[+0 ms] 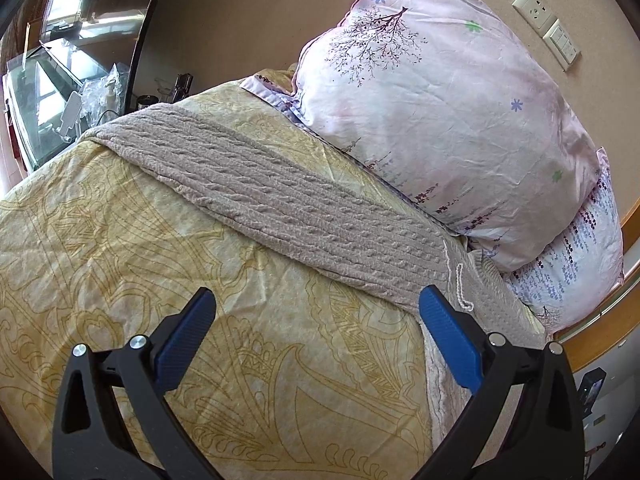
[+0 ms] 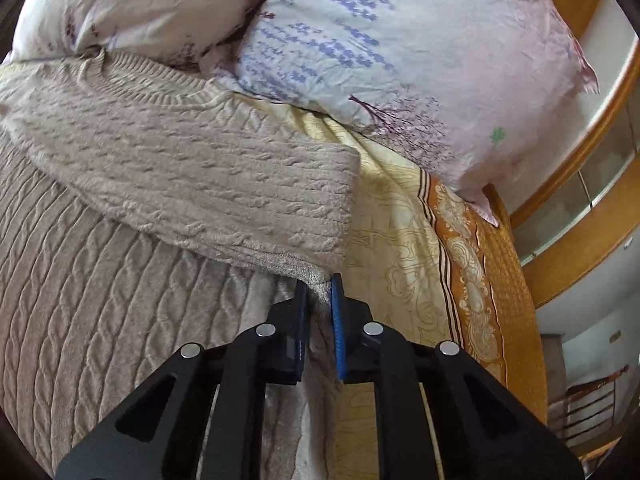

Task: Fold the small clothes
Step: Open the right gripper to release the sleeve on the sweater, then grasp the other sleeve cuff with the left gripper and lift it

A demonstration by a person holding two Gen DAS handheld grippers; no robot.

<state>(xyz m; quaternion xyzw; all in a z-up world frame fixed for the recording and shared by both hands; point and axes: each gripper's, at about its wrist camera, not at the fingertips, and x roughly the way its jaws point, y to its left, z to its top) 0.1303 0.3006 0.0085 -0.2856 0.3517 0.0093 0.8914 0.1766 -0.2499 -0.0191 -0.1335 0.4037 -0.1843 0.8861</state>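
The bed is covered by a yellow quilt [image 1: 120, 240] with a pale line pattern, and two pink pillows [image 1: 440, 112] with printed trees and small flowers lie at its head. The beige cable-knit sweater [image 2: 120, 272] lies spread on the quilt. Its neckline is near the pillows, and one sleeve [image 2: 224, 184] is folded across the body of the garment.

The right gripper [image 2: 319, 286] points downward at the bed. Its jaws are clenched on a piece of the sweater's edge, just below the cuff of the folded sleeve; the knit fabric is visible between the blue pads [image 2: 338, 328].

The left gripper [image 1: 318, 300] also points down toward the bed and hangs above the quilt. Its jaws stand wide apart and hold nothing. The right one of its blue pads [image 1: 448, 336] is just beside the lower edge of the sweater, near a short white cord [image 1: 460, 284] that lies on the knit.

On the wall behind the pillows there is a white socket [image 1: 534, 8] and a switch plate [image 1: 562, 42]. I can read no writing or brand anywhere.
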